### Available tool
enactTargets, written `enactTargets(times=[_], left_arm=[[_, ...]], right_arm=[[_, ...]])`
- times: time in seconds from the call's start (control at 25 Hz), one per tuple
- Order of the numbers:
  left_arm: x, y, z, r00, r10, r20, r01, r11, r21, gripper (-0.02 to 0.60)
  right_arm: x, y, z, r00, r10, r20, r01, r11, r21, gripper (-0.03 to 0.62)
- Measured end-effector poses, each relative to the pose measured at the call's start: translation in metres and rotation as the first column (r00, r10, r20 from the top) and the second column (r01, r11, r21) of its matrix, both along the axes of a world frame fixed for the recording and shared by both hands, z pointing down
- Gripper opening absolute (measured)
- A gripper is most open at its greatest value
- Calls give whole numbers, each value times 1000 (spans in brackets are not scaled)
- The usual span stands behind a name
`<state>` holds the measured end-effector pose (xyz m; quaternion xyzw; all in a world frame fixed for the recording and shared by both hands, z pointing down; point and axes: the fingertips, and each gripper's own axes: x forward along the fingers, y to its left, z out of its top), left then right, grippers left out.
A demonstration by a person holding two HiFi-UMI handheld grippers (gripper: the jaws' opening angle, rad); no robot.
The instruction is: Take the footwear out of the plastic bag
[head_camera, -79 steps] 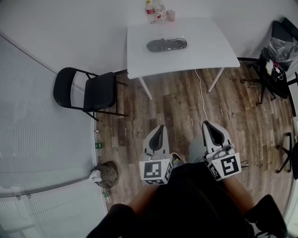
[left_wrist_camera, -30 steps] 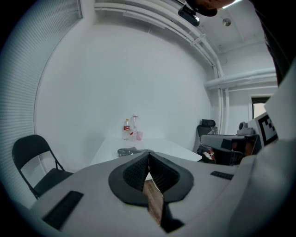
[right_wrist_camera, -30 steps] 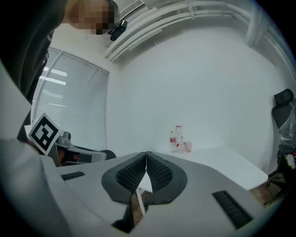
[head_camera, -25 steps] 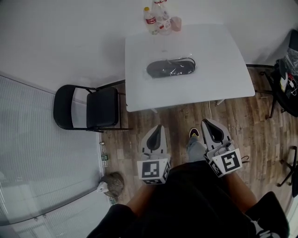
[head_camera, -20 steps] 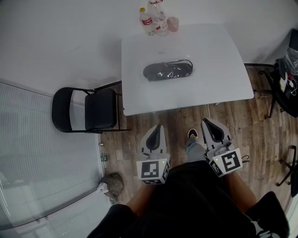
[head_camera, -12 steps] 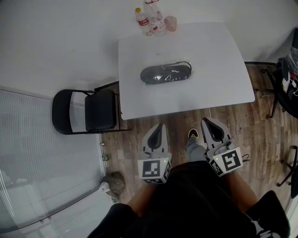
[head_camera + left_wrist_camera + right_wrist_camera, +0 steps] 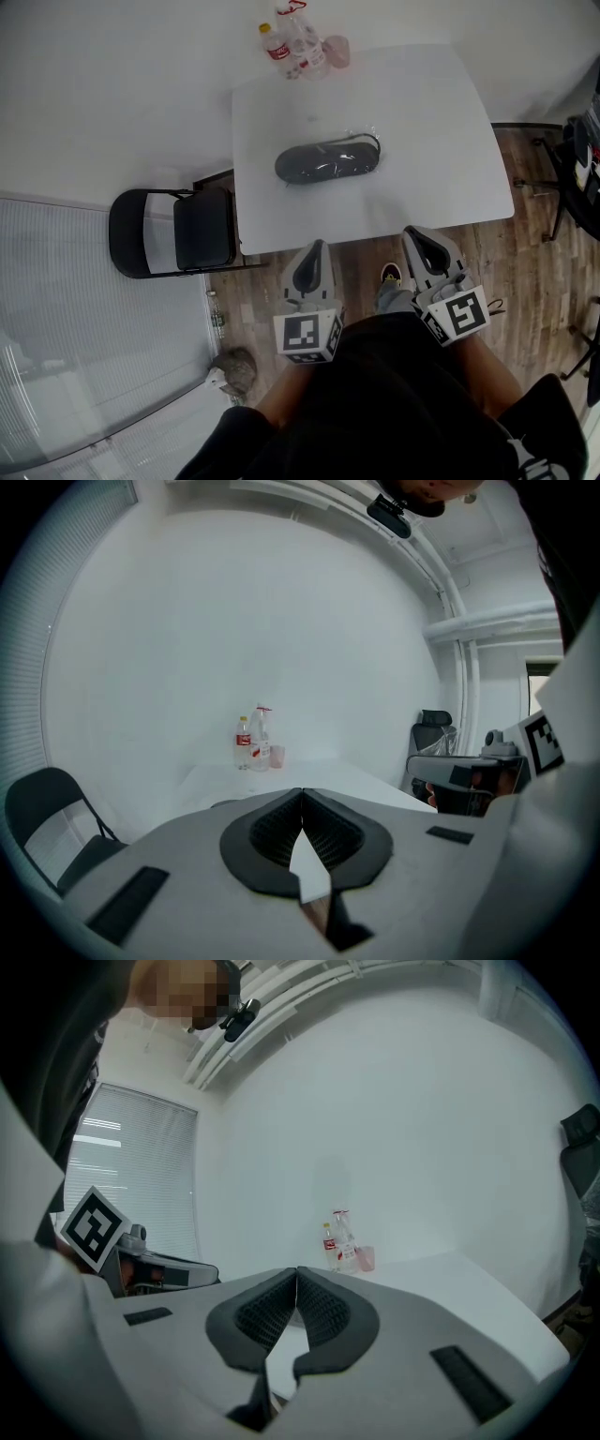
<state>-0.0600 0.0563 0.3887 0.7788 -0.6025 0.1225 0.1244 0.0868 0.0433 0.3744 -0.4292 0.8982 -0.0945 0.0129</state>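
A dark shoe sealed in a clear plastic bag [image 7: 327,161] lies across the middle of the white table [image 7: 441,150]. My left gripper [image 7: 313,249] hangs at the table's near edge, jaws shut and empty. My right gripper [image 7: 413,234] is beside it, also at the near edge, shut with nothing in it. Both sit well short of the bag. In the left gripper view the jaws [image 7: 302,794] meet tip to tip, and in the right gripper view the jaws [image 7: 297,1274] do the same. The table top shows beyond them in both.
Two water bottles [image 7: 286,39] and a pink cup [image 7: 337,51] stand at the table's far edge. A black folding chair [image 7: 178,234] is left of the table. Office chairs [image 7: 577,155] crowd the right. A crumpled bag [image 7: 232,370] lies on the wood floor by the blinds.
The person has walked up to the table, so it now reaches both grippers' tips. Both grippers stayed shut and held level in front of the body.
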Motion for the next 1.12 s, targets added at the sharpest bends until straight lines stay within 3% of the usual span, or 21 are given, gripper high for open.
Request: enactTargets(times=[0.64, 1.12], left_arm=[[7, -31, 1, 999, -51, 1, 51, 999, 4, 23], [-9, -65, 6, 1000, -4, -2, 4, 1000, -6, 23]], right_arm=[[17, -38, 3, 1000, -18, 22, 17, 1000, 21, 18], [7, -63, 7, 1000, 0, -1, 0, 1000, 2, 18]])
